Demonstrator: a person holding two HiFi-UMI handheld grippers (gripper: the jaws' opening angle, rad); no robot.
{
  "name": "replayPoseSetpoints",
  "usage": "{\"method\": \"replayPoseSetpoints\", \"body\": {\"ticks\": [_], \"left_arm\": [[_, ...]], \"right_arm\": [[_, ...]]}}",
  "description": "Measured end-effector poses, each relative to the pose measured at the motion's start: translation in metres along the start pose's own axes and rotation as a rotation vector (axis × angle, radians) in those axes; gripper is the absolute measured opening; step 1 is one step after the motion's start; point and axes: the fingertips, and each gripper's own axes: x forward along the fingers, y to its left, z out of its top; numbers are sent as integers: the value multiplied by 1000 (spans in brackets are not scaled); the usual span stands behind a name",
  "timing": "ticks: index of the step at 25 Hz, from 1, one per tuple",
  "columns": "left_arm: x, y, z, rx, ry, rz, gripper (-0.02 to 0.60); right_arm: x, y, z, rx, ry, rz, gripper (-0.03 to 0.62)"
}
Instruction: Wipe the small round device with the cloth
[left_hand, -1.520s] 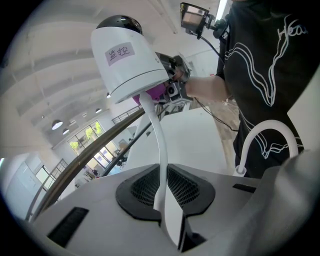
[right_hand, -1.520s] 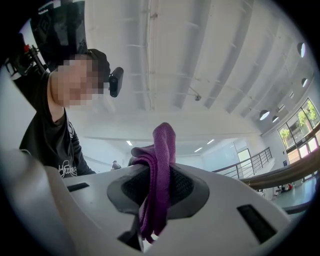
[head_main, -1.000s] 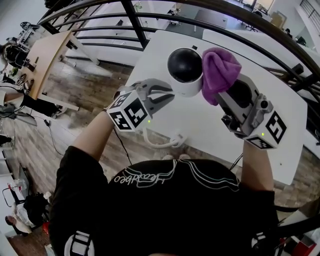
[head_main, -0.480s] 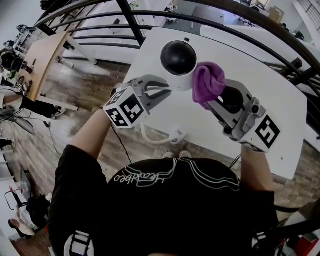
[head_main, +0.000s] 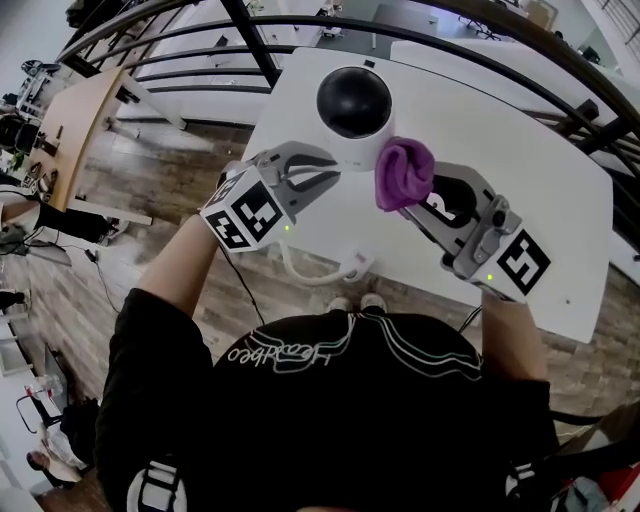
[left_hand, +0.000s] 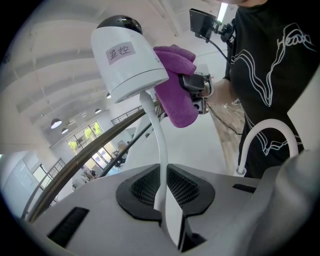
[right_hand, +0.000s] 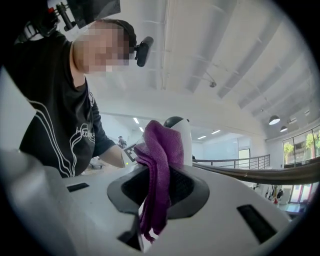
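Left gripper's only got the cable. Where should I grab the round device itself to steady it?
Take the round device by its white body, below the black dome, from the side away from the cloth. The body's walls run straighter; the dome is rounded and would likely slip.

Small round device (head_main: 353, 110): white body, black dome upward, labelled side, at far left part of table (head_main: 530, 200); white cable (left_hand: 161, 150) pinched by left gripper (head_main: 328, 168). Purple cloth (head_main: 403, 172): bunched, touching device's near-right side, clamped in right gripper (head_main: 418, 192).
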Motion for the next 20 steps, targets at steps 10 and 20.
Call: {"method": "replayPoseSetpoints", "body": {"ticks": [10, 20], "left_arm": [[3, 1, 1, 14, -27, -24, 51], [4, -1, 2, 18, -53, -49, 51]], "right_arm": [[-10, 8, -40, 25, 120, -68, 67], [-33, 6, -4, -233, 204, -181, 66]]}}
